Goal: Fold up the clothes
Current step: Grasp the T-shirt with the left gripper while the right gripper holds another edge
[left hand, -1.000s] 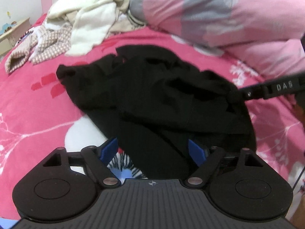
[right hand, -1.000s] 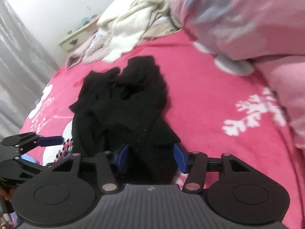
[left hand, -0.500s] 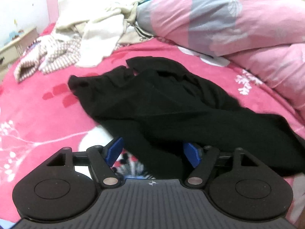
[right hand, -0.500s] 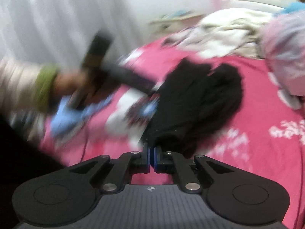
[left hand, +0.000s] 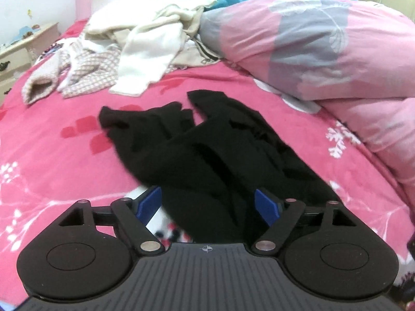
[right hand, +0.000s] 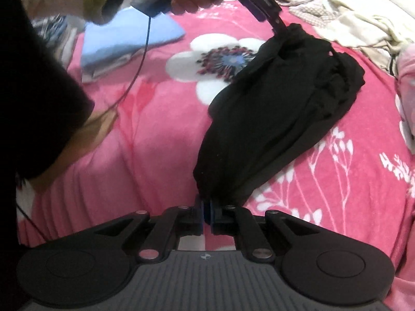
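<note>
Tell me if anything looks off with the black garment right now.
The black garment is bunched and twisted rather than flat: the right gripper pinches one end, and it stretches up towards the left gripper, whose fingers stand apart around it.

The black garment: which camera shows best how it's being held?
The right wrist view: the black garment hangs stretched between the shut right gripper and the left gripper. The left wrist view shows its crumpled far end, no clear grip.

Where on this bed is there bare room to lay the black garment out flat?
Free: the pink bedspread between the black garment and the blue folded cloth, and the stretch with white sprigs on the garment's other side. Crowded: the heap of pale clothes and the pink quilt at the bed's far end.
</note>
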A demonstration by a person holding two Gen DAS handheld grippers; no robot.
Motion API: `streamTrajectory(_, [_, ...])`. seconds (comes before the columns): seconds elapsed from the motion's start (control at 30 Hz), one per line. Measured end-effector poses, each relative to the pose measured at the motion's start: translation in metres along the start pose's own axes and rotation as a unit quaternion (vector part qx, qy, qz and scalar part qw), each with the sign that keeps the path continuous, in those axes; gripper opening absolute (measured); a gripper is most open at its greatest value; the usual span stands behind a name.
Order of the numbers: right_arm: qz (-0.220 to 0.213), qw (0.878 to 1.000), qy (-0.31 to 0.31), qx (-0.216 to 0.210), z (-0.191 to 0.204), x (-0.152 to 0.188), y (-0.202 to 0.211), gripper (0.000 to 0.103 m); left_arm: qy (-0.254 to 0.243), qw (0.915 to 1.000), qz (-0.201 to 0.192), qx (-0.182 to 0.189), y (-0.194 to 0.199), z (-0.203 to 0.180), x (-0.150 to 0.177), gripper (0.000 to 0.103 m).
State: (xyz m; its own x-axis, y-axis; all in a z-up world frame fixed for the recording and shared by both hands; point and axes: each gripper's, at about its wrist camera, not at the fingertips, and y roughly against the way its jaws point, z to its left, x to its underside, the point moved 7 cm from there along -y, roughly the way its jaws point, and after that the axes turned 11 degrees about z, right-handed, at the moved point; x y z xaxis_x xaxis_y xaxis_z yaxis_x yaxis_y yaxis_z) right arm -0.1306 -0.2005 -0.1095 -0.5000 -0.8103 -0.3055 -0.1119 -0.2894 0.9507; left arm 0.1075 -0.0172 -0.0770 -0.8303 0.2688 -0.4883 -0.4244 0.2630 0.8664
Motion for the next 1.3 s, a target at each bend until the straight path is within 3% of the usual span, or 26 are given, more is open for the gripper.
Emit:
streamTrajectory(0.17, [0.004, 1.000, -0.016, -0.007, -0.003, 0.003, -0.006, 0.006, -0.006, 0.9997, 0.018, -0.013, -0.024, 0.006, -0.013, 0.078])
streamTrajectory(0.27, [0.007, 1.000, -0.025, -0.008, -0.005, 0.006, -0.010, 0.006, 0.003, 0.9990, 0.045, -0.002, -0.038, 0.013, -0.014, 0.068])
streamTrajectory(0.37, [0.004, 0.999, -0.033, -0.014, -0.007, 0.006, -0.012, 0.006, 0.026, 0.9979, 0.057, 0.015, -0.046, 0.018, -0.009, 0.043])
streamTrajectory(0.43, [-0.004, 0.999, -0.038, -0.017, -0.008, 0.004, -0.010, 0.006, 0.036, 0.9975, 0.057, 0.020, -0.042, 0.020, -0.006, 0.015])
streamTrajectory(0.5, [-0.017, 0.999, -0.043, -0.020, -0.010, 0.004, -0.003, 0.005, 0.046, 0.9971, 0.056, 0.024, -0.037, 0.022, -0.003, 0.004])
streamTrajectory(0.73, [-0.043, 0.997, -0.057, -0.001, -0.024, 0.011, 0.023, 0.005, 0.070, 0.9965, 0.038, 0.025, 0.044, 0.030, 0.040, 0.002])
streamTrajectory(0.9, [-0.059, 0.996, -0.066, 0.008, -0.034, 0.015, 0.048, 0.005, 0.110, 0.9913, 0.072, -0.005, 0.105, 0.046, 0.102, 0.002])
streamTrajectory(1.0, [-0.061, 0.996, -0.059, 0.003, -0.033, 0.015, 0.065, 0.005, 0.150, 0.9845, 0.091, 0.003, 0.132, 0.054, 0.138, 0.002])
streamTrajectory(1.13, [-0.049, 0.998, -0.044, -0.004, -0.027, 0.015, 0.072, 0.005, 0.144, 0.9809, 0.130, 0.016, 0.135, 0.046, 0.178, 0.002])
streamTrajectory(1.3, [0.024, 0.999, -0.012, 0.021, -0.023, 0.026, 0.038, 0.005, 0.095, 0.9738, 0.201, 0.050, 0.104, 0.029, 0.218, 0.009])
